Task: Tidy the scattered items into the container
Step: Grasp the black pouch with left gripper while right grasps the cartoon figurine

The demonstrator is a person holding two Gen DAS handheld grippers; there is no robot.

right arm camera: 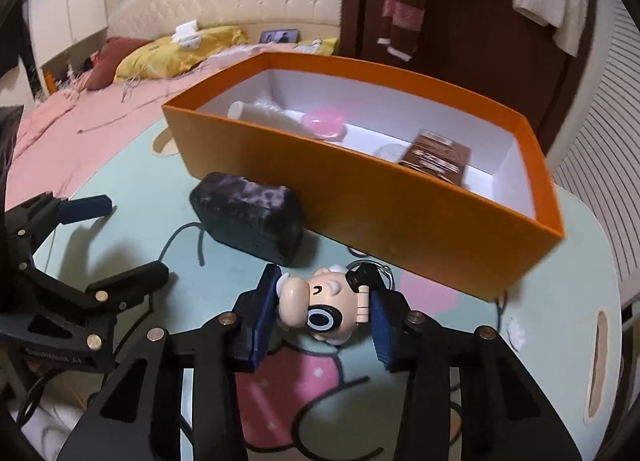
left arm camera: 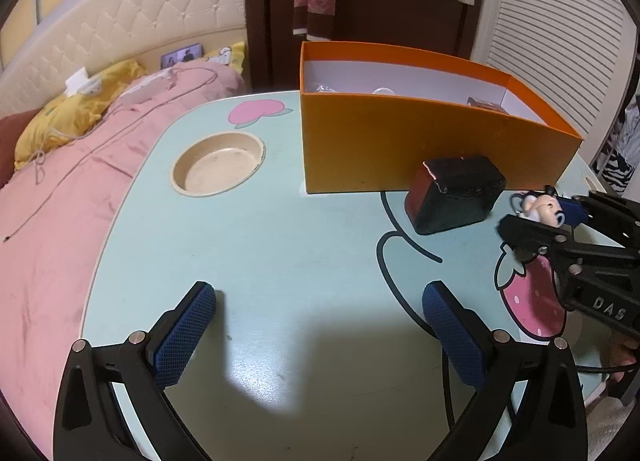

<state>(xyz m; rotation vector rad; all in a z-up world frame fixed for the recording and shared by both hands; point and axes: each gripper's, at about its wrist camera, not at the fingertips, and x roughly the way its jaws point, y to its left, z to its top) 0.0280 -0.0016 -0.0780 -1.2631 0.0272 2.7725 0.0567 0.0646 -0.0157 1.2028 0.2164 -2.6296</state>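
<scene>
A small cartoon figure keychain [right arm camera: 316, 301] lies on its side on the mint table, in front of the orange box [right arm camera: 400, 213]. My right gripper [right arm camera: 324, 301] is shut on it, one blue pad at its head and one at its body. Left of it, against the box wall, sits a black case [right arm camera: 248, 217]. The box holds a white bottle [right arm camera: 260, 113], a pink item [right arm camera: 326, 121] and a brown packet [right arm camera: 438, 157]. My left gripper [left arm camera: 320, 293] hovers open over bare table with nothing between its pads. Its view shows the case [left arm camera: 452, 193] and the figure [left arm camera: 542, 205] at the right.
The table [left arm camera: 280, 241] has a round cup recess [left arm camera: 218, 163] at the back left and a handle slot [right arm camera: 598, 357] near its right edge. A bed with a pink cover [left arm camera: 60, 201] borders the left side. A dark door stands behind the box.
</scene>
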